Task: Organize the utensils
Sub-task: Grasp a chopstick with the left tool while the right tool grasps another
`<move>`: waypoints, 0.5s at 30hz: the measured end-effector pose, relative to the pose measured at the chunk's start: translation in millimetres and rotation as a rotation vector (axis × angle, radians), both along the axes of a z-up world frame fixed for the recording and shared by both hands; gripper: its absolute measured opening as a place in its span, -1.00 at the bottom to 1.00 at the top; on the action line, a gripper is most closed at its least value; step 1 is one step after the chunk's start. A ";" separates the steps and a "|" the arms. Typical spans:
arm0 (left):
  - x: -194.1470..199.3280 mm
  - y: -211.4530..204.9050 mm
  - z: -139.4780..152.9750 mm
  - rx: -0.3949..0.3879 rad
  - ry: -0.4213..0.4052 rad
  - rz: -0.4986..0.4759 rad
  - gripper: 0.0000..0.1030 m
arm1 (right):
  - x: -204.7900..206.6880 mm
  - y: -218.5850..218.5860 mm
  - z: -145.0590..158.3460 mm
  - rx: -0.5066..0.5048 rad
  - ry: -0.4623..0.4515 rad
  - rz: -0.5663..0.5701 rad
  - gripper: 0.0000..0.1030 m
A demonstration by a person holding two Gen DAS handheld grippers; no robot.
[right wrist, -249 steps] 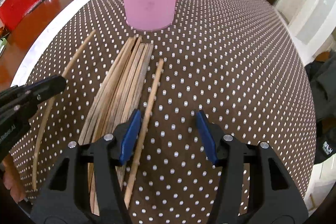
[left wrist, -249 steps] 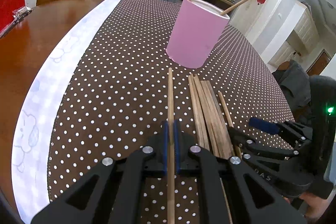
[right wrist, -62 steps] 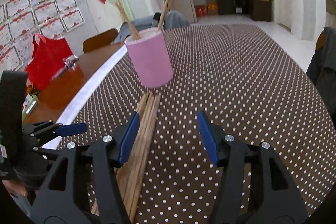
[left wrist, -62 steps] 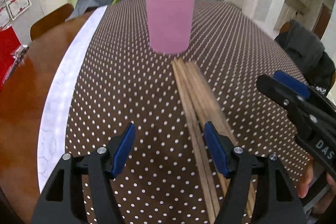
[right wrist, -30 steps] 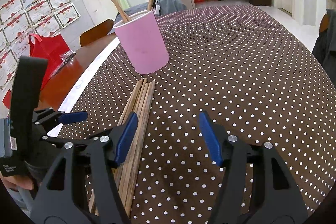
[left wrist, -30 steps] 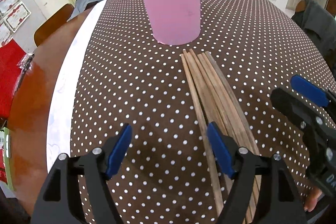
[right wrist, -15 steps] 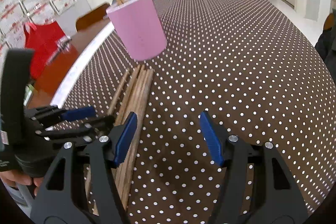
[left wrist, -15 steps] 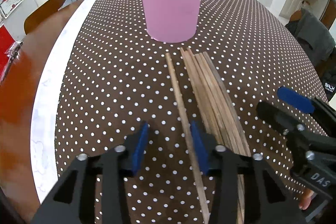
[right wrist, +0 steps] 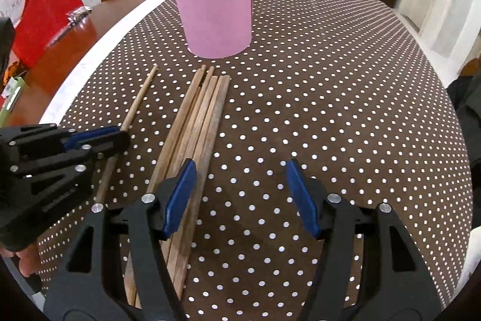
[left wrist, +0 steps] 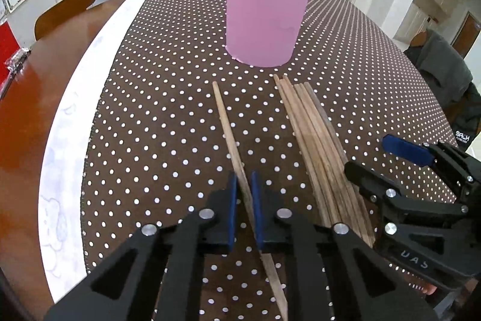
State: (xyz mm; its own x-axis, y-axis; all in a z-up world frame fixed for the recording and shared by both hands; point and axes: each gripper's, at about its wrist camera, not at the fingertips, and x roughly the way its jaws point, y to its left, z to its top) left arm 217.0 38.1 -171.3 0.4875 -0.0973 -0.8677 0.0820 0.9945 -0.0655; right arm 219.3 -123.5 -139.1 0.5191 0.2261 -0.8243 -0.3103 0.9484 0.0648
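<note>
A pink cup (left wrist: 264, 17) (right wrist: 215, 8) with a few chopsticks in it stands at the far side of the dotted cloth. In front of it lies a bundle of wooden chopsticks (left wrist: 312, 140) (right wrist: 201, 116). One single chopstick (left wrist: 227, 125) (right wrist: 138, 101) lies apart, left of the bundle. My left gripper (left wrist: 243, 191) (right wrist: 117, 137) is closing on this chopstick, its blue pads against both sides near the middle. My right gripper (right wrist: 240, 188) (left wrist: 369, 155) stands open low over the cloth, its left finger above the bundle's right edge, nothing between its pads.
The brown polka-dot cloth (right wrist: 330, 80) has a white border (left wrist: 69, 122) on the left, then bare wooden table (left wrist: 24, 98). A red bag (right wrist: 39, 20) and a chair (left wrist: 66, 11) stand at the left. A dark jacket (left wrist: 445, 71) hangs at the right.
The left jaws have gone from wide open to closed around one chopstick, which now lies apart to the left of the bundle. The right gripper has tipped down nearer the bundle, still open.
</note>
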 end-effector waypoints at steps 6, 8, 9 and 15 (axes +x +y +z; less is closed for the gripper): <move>0.2 1.8 -0.2 -0.014 0.002 -0.002 -0.79 | 3.9 13.1 1.7 -0.050 0.011 -0.008 0.20; 0.9 1.3 0.1 -0.008 0.005 -0.005 -0.79 | 6.3 20.2 -0.3 -0.078 0.026 0.001 0.20; 1.5 1.3 0.4 -0.006 0.008 -0.006 -0.79 | 7.0 21.5 -1.6 -0.086 0.030 0.005 0.20; 10.9 -1.2 2.4 0.001 0.045 0.010 -0.82 | 25.8 23.4 2.6 -0.093 0.094 0.023 -0.38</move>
